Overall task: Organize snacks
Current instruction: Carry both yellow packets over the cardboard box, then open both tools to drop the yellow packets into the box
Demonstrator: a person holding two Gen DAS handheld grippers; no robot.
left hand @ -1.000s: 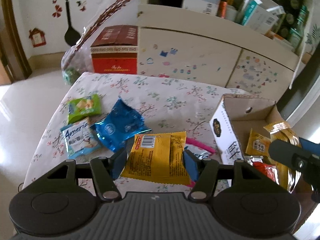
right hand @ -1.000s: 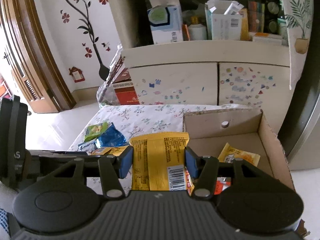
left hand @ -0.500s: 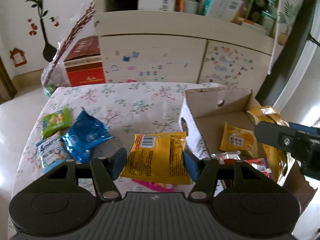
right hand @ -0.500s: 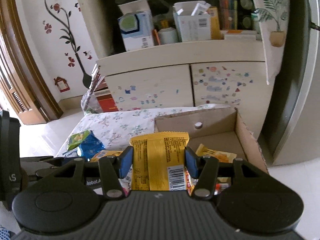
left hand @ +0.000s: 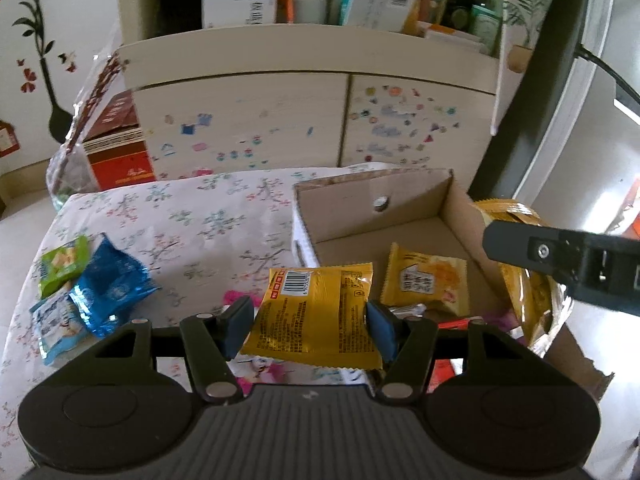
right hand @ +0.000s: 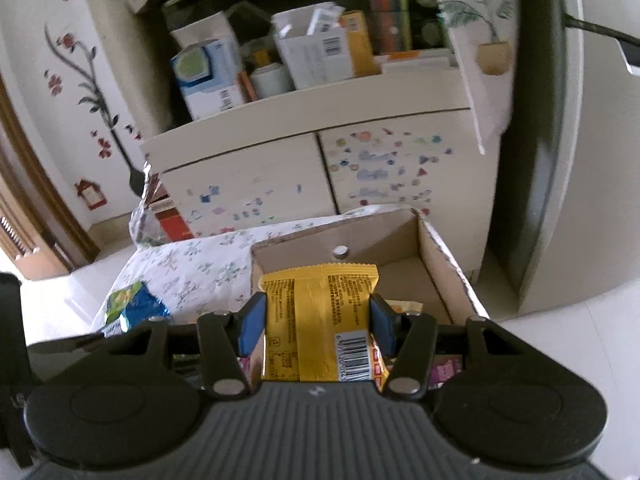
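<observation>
My left gripper [left hand: 310,326] is shut on a yellow snack packet [left hand: 316,316] and holds it over the left wall of the open cardboard box [left hand: 376,192]. My right gripper [right hand: 316,326] is shut on another yellow snack packet [right hand: 320,320] above the box [right hand: 444,256]; it shows in the left wrist view [left hand: 560,264] at the box's right side. A yellow packet [left hand: 426,280] and a red one lie inside the box. Blue [left hand: 110,284], green [left hand: 62,266] and light blue [left hand: 54,324] packets lie on the flowered table [left hand: 192,216] at left.
A pink item [left hand: 236,298] lies on the table under my left gripper. A white cabinet [left hand: 304,120] with stickers stands behind the table, its shelf full of boxes. A red carton [left hand: 116,148] and a plastic bag sit at the back left.
Both grippers have moved right and toward the box with their yellow packets held. The box now sits nearer the middle of both views.
</observation>
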